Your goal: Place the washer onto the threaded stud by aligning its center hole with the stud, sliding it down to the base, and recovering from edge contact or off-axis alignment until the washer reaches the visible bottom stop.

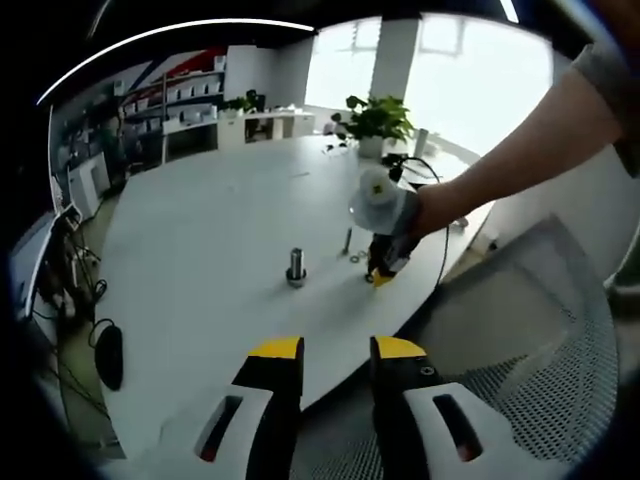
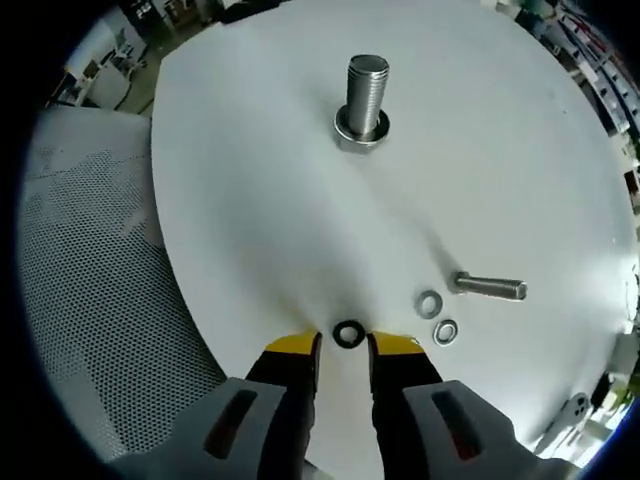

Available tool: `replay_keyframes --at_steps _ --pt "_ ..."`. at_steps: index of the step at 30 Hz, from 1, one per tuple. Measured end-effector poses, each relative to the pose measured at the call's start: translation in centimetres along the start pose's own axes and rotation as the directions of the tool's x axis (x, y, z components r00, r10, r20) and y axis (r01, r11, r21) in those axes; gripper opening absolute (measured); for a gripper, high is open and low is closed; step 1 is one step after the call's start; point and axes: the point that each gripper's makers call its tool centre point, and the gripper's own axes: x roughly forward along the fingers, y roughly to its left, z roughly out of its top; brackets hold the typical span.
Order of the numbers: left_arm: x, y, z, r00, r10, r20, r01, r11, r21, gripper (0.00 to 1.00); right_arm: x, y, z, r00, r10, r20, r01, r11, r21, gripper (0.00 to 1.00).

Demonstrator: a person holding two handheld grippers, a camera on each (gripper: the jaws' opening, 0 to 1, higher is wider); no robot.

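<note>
Washer placement has barely begun: the threaded stud (image 2: 366,102) stands bare on the white tabletop (image 2: 260,200), well apart from the dark washer (image 2: 348,334). That washer lies flat between the right gripper (image 2: 344,346)'s spread jaws, not yet pinched; grasping, carrying, aligning and sliding down remain. Left gripper (image 1: 335,350) hangs off the tabletop's edge, jaws spread, empty.

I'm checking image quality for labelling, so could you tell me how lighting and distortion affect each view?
Left gripper view: bright windows wash out the background, and fisheye bends the white table. Right gripper view: even light, soft shadows, the threaded stud and dark washer sharp, edges curved.
</note>
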Motion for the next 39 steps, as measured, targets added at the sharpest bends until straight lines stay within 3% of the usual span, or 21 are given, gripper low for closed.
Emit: replay_keyframes --at_steps 12,18,28,32,39 --pt "0.08 -0.02 -0.11 1.0 -0.004 -0.006 0.004 1.0 0.005 0.24 0.19 -0.06 0.12 0.995 -0.02 -0.094 0.012 0.996 -0.084 0.15" --pt "0.03 0.01 0.03 1.0 -0.003 0.001 0.003 1.0 0.009 0.23 0.12 -0.24 0.05 0.993 -0.014 -0.115 0.01 0.999 -0.036 0.15" --pt "-0.09 0.0 0.44 1.0 -0.008 0.025 0.008 1.0 0.003 0.23 -0.02 -0.34 -0.06 0.998 -0.044 -0.047 0.047 0.996 0.07 0.15" --pt "0.1 -0.26 0.07 1.0 -0.018 0.0 0.018 1.0 0.013 0.23 -0.01 -0.07 -0.06 0.997 -0.069 -0.026 0.07 0.997 0.044 0.15" --pt "0.06 -0.24 0.16 1.0 -0.014 0.006 0.014 1.0 0.017 0.23 -0.01 -0.26 -0.05 0.997 -0.077 0.006 0.076 0.994 0.083 0.15"
